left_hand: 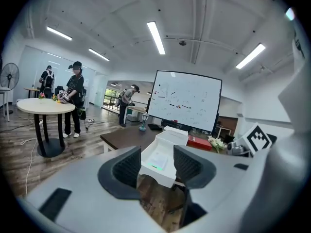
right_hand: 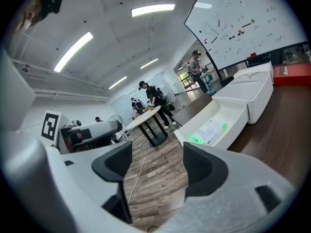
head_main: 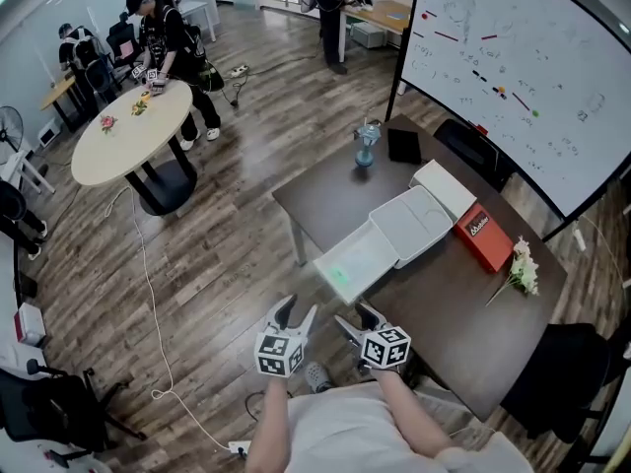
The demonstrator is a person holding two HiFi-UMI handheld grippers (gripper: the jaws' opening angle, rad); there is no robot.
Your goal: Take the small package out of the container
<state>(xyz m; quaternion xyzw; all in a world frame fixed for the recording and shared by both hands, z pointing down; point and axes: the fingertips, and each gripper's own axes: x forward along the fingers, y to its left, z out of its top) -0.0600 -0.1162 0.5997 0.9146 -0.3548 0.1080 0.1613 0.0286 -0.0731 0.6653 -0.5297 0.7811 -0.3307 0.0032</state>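
A white container (head_main: 426,227) lies open on the dark table (head_main: 335,197), its near tray jutting over the table's corner. Inside that tray lies the small package (head_main: 343,270), flat and white with a green end. My left gripper (head_main: 298,311) and right gripper (head_main: 355,317) hover side by side just short of the tray, over the floor, both open and empty. In the left gripper view the package (left_hand: 156,160) shows between the jaws, still at a distance. From the right gripper view, the package (right_hand: 210,130) lies in the container (right_hand: 232,111) up and to the right of the jaws.
On the table stand a red box (head_main: 485,236), white flowers (head_main: 521,269), a blue vase (head_main: 366,146) and a black item (head_main: 403,146). A whiteboard (head_main: 513,57) rises behind. A black chair (head_main: 562,377) sits right. People stand by a round table (head_main: 133,131) far left.
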